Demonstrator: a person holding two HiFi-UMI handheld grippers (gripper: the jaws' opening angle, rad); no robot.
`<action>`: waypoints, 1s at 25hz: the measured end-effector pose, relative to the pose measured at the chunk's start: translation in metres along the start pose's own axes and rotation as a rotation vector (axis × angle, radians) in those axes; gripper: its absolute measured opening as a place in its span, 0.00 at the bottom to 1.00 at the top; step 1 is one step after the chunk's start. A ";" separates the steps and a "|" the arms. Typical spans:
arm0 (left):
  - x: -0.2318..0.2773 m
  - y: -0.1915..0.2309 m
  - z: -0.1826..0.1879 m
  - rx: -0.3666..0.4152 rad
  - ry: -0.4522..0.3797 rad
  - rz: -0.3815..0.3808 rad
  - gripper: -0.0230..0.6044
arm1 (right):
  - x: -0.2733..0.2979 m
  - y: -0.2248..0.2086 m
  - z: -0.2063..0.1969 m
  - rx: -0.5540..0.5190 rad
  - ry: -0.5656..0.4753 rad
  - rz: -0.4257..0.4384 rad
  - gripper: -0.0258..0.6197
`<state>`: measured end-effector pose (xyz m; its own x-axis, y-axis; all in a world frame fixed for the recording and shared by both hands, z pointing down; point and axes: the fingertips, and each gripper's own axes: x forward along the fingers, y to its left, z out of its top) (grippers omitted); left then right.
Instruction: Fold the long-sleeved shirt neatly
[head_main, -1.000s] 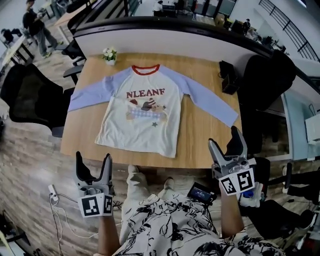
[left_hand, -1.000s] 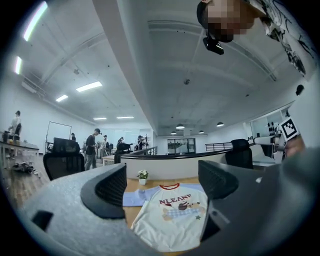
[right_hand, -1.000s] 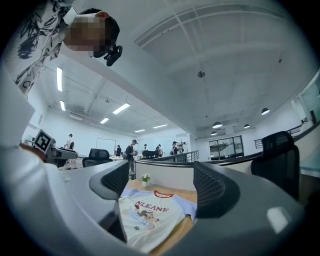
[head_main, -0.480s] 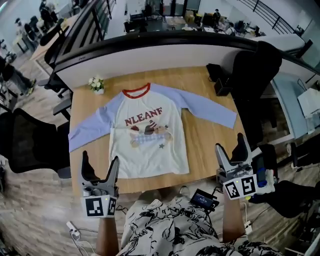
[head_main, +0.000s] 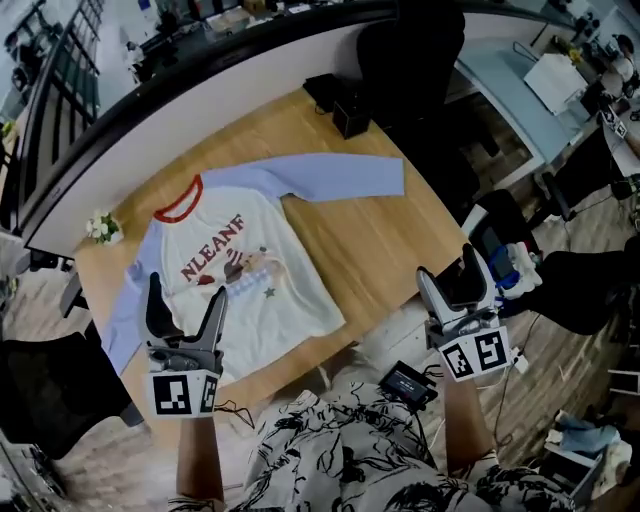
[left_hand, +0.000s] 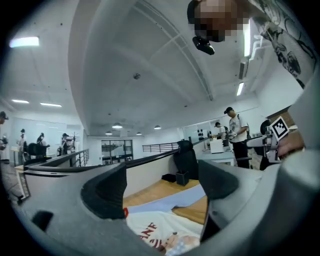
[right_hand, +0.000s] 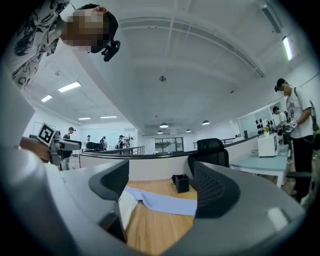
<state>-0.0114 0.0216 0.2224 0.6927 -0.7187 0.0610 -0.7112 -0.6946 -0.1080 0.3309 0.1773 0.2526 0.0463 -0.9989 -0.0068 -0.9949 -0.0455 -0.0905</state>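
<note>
A long-sleeved shirt (head_main: 235, 265) lies flat on the wooden table (head_main: 370, 245), face up, with a white body, pale blue sleeves, a red collar and a print on the chest. Both sleeves are spread out; one reaches toward the table's far right corner. My left gripper (head_main: 184, 307) hangs open over the shirt's near hem, empty. My right gripper (head_main: 449, 275) is open and empty off the table's near right edge. In the left gripper view the shirt (left_hand: 160, 232) shows between the jaws; in the right gripper view a blue sleeve (right_hand: 162, 202) lies ahead.
A small pot of white flowers (head_main: 103, 229) stands at the table's far left corner and a black box (head_main: 350, 117) at the far right. Black office chairs (head_main: 415, 50) surround the table. A curved dark partition (head_main: 200, 70) runs behind it. A black device (head_main: 405, 383) lies on the floor near the person's legs.
The head view has swung, so the table now looks turned and shifted left. My left gripper has come forward over the shirt's hem. The right gripper stays beside the table's edge. Both remain open.
</note>
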 end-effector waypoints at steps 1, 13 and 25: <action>0.020 -0.012 0.000 0.005 0.004 -0.042 0.74 | -0.002 -0.012 -0.006 0.006 0.012 -0.022 0.66; 0.235 -0.148 -0.022 0.088 0.094 -0.380 0.74 | 0.053 -0.132 -0.083 0.072 0.201 -0.094 0.66; 0.396 -0.266 -0.132 0.147 0.285 -0.673 0.74 | 0.146 -0.178 -0.220 0.075 0.466 -0.015 0.56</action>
<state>0.4362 -0.0819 0.4068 0.9007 -0.1334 0.4134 -0.1066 -0.9905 -0.0873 0.4951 0.0373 0.4870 -0.0020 -0.8975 0.4410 -0.9843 -0.0761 -0.1593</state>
